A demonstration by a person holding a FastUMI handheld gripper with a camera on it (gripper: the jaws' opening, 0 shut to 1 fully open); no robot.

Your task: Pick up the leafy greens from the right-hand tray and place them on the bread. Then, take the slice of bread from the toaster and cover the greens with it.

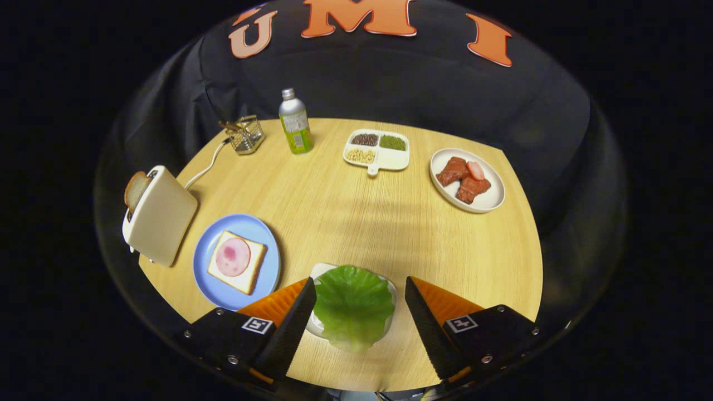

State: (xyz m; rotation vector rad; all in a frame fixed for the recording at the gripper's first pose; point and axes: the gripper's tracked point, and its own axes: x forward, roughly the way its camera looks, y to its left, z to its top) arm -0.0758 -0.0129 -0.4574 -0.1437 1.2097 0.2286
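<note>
Here, the orange-and-black two-finger gripper (360,303) hangs wide open, the ruffled green lettuce leaf (352,305) lying flat between its fingers on a small white tray (318,273), long axis pointing ahead toward the fingertips.

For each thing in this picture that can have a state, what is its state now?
gripper: open, fingers on either side of the greens, not pressing
greens: lying on their small white tray, not lifted
toaster: one bread slice standing up out of the slot
bread on blue plate: flat, ham on top, no greens yet
bottle: upright, cap on
divided dish: three sections filled, one empty
</note>
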